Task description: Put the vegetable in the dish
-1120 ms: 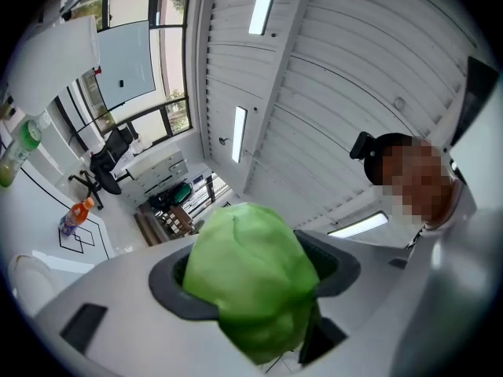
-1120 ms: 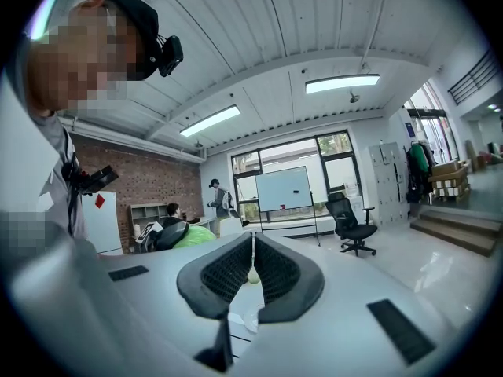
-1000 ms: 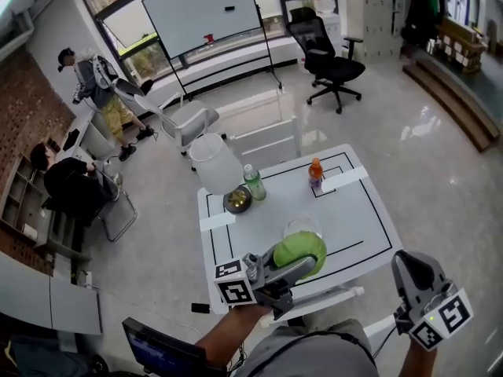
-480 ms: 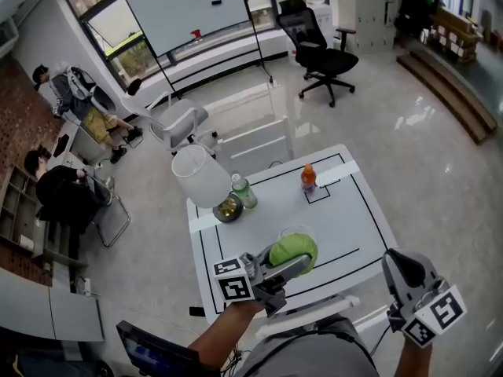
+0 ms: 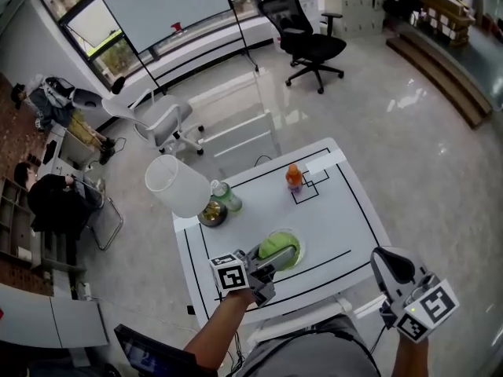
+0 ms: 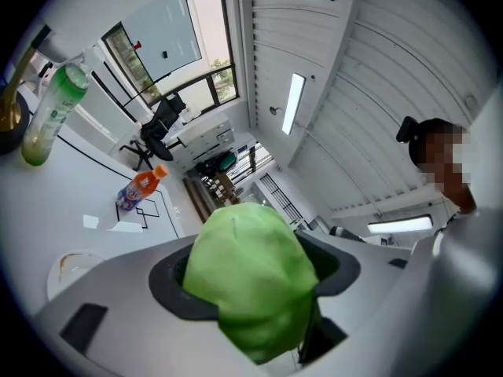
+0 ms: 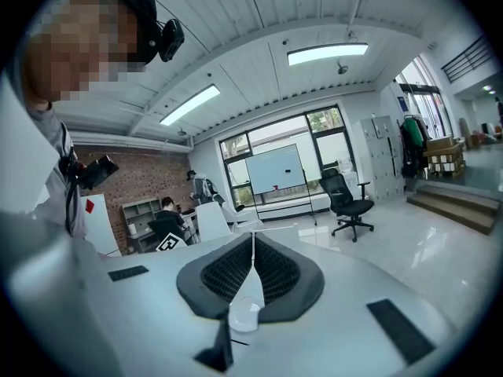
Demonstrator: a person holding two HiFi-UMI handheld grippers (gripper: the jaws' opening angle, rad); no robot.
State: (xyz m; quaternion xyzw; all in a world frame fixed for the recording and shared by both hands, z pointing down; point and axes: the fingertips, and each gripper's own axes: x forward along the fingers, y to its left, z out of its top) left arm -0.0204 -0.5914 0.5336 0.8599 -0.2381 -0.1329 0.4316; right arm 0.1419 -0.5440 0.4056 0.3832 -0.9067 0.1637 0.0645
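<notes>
A round green cabbage (image 5: 275,246) sits between the jaws of my left gripper (image 5: 272,259), which is shut on it. It hangs low over a clear glass dish (image 5: 298,240) near the front of the white table (image 5: 346,218). In the left gripper view the cabbage (image 6: 245,269) fills the gap between the dark pads, and the dish (image 6: 71,267) shows at the lower left. My right gripper (image 5: 391,267) hangs off the table's front right corner. The right gripper (image 7: 251,277) has its pads pressed together with nothing between them.
At the table's back left stand a green bottle (image 5: 226,196), a dark bowl (image 5: 211,213) and a big white cylinder (image 5: 174,185). An orange bottle (image 5: 294,177) stands inside a taped square at the back. Black tape lines cross the table. An office chair (image 5: 305,44) and seated people are farther off.
My left gripper has come down and forward with the cabbage, now close over the dish. The right gripper has shifted slightly left and lower. The whole view has tilted further down.
</notes>
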